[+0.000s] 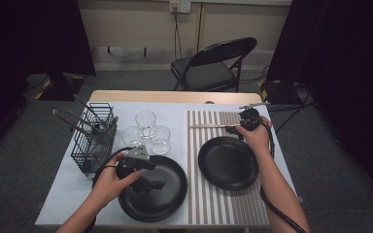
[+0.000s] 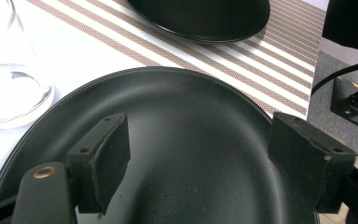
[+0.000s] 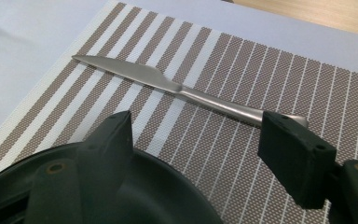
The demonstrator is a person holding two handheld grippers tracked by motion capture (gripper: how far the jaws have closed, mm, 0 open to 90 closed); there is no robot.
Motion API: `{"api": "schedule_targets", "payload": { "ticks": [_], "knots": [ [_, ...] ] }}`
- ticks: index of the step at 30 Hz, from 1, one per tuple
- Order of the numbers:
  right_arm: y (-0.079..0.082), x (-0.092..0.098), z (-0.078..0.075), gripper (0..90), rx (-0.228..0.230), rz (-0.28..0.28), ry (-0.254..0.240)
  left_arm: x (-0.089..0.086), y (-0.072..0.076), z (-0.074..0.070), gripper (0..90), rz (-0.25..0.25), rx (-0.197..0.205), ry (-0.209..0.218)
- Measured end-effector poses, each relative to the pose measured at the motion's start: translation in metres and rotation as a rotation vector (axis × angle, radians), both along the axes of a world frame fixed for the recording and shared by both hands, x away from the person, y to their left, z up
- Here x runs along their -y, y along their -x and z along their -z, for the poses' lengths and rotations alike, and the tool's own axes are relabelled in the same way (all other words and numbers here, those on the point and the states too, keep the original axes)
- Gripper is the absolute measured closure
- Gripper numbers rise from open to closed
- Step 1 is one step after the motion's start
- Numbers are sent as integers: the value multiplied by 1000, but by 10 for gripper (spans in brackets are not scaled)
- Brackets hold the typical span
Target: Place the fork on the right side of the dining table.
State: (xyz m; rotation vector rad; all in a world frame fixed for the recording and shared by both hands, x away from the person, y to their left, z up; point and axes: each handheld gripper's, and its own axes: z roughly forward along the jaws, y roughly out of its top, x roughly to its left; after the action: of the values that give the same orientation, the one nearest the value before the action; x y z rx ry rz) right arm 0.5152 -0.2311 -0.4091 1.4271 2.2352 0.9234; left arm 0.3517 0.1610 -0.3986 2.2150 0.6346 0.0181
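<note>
- The left hand-held gripper (image 1: 148, 182) hovers over the near black plate (image 1: 167, 194), which sits on the white part of the worktop (image 1: 63, 194). Its jaws stand wide apart and hold nothing.
- This plate (image 2: 191, 140) looks stiff and rather heavy, with a smooth matt surface that may slip. It probably needs a hold on the rim, because the middle is too broad for the jaws.
- Three glasses (image 1: 147, 130) stand just behind it, beside a wire basket (image 1: 94, 138); they are fragile, so care is needed there.
- A second black plate (image 1: 228, 162) lies on the striped mat (image 1: 223, 204).
- The knife (image 1: 213, 125) lies flat on the mat behind this plate, blade to the left.
- The right hand-held gripper (image 1: 238, 127) is at the knife's handle end, jaws wide, nothing pressed between them.
- The knife (image 3: 168, 84) is thin, stiff, light, and of slippery metal. The narrow handle (image 3: 223, 106) seems the best place to pinch, across its width.
</note>
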Motion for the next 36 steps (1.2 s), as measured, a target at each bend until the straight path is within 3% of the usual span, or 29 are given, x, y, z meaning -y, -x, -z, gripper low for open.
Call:
{"api": "schedule_targets", "payload": {
  "ticks": [36],
  "knots": [
    [49, -7, -13, 227, 12, -69, -10, -7, 0, -8, 185, -27, 12, -11]
  ]
}}
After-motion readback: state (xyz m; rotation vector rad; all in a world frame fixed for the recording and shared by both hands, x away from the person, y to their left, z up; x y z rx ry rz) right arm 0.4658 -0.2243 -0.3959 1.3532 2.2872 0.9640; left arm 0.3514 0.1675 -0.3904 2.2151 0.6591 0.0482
